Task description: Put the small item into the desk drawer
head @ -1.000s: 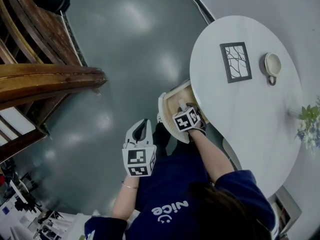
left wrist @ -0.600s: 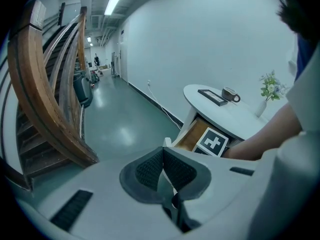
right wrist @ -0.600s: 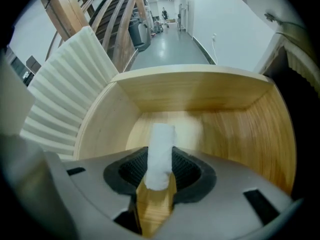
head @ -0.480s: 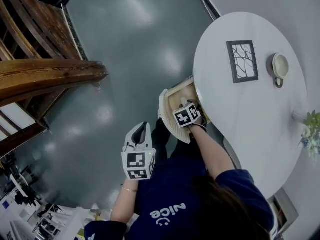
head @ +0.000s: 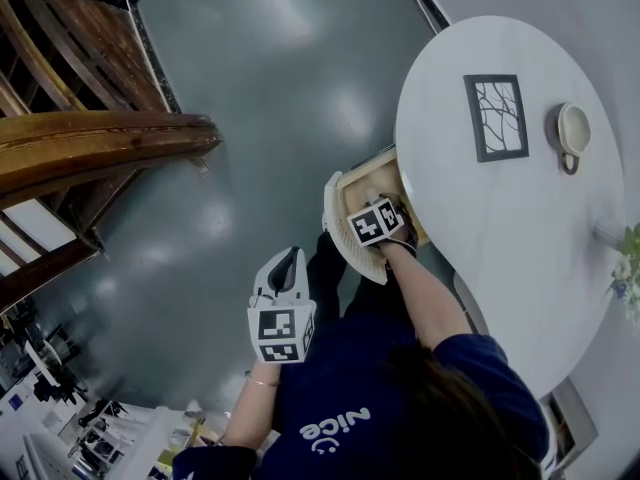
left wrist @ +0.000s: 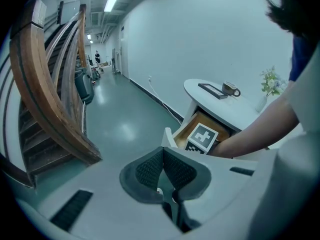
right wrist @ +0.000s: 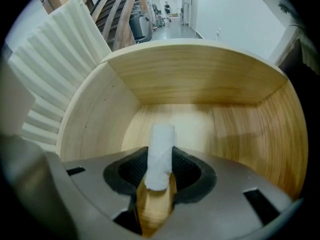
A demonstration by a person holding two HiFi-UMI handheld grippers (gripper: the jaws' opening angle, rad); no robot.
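Observation:
The desk drawer (head: pixel 362 181) stands pulled out from under the round white table (head: pixel 520 228); its wooden floor (right wrist: pixel 225 129) fills the right gripper view. My right gripper (head: pixel 383 204) reaches down into the drawer, its marker cube showing in the left gripper view (left wrist: pixel 202 138). It is shut on the small item (right wrist: pixel 160 156), a white roll-shaped piece that sticks out past the pads over the drawer floor. My left gripper (head: pixel 286 263) hangs beside the person's leg, away from the drawer, its pads (left wrist: pixel 150 169) closed together with nothing between them.
On the table lie a dark picture frame (head: pixel 496 117) and a cup (head: pixel 573 130); a plant (head: pixel 630 258) stands at the right edge. A curved wooden staircase (head: pixel 90 148) rises to the left over the grey floor (head: pixel 260 88). The drawer's ribbed white front (right wrist: pixel 55 74) borders it.
The head view has drifted a little. The right gripper stays inside the drawer with the item, and the left gripper hangs in much the same place.

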